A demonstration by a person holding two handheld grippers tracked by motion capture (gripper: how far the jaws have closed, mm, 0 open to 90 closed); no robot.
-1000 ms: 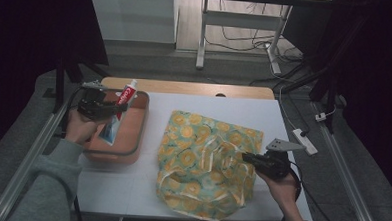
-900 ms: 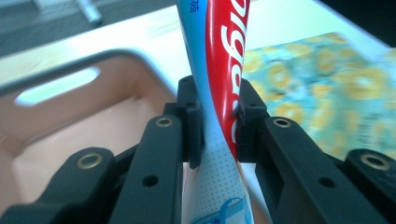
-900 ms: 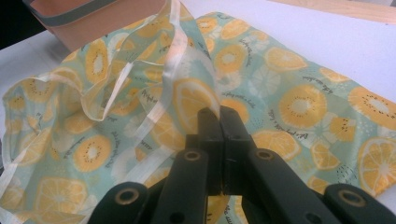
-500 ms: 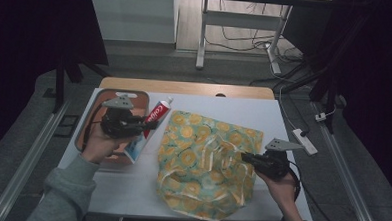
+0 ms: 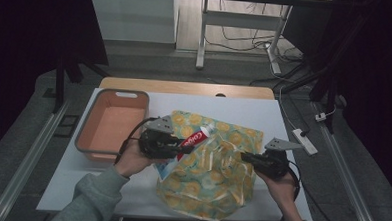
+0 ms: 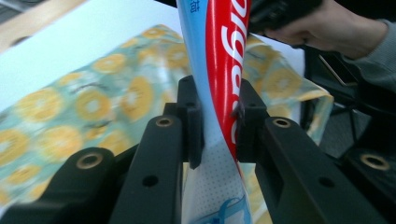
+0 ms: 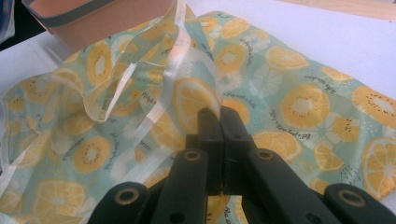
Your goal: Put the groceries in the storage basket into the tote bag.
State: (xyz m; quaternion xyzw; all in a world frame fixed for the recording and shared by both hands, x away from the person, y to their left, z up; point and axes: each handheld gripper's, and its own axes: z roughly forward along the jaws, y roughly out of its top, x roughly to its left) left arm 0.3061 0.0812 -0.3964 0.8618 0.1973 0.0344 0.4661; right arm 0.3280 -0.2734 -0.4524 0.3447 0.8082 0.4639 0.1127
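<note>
- The left gripper (image 5: 175, 145) is pinching a toothpaste tube (image 5: 194, 138) across its flat body, jaws pressed on either side, and is holding it over the fruit-print bag (image 5: 208, 183) lying on the white table (image 5: 283, 124).
- The right gripper (image 5: 249, 158) is clamping the bag's thin edge, jaws pressed together on the film, and appears to be lifting it to open a mouth.
- The pink tub (image 5: 111, 124) is sitting empty just left of the bag.
- Risk: the tube is twisting between the jaws in the left gripper view, so it could be slipping or swinging out as it is being pushed forward.
- Risk: the bag's mouth is looking floppy and partly collapsed; the cap end may be catching on the rim or a loose ribbon (image 7: 163, 79) and riding over the top instead of going in.
- Risk: the slick film may be pulling out of the right jaws if the tube drags on it.
- The left hand (image 5: 132, 160) is reaching in from the lower left, forearm angled toward the bag, gripper pointing right.
- The right hand (image 5: 278, 186) is holding low at the bag's right edge, gripper pointing left toward the other.
</note>
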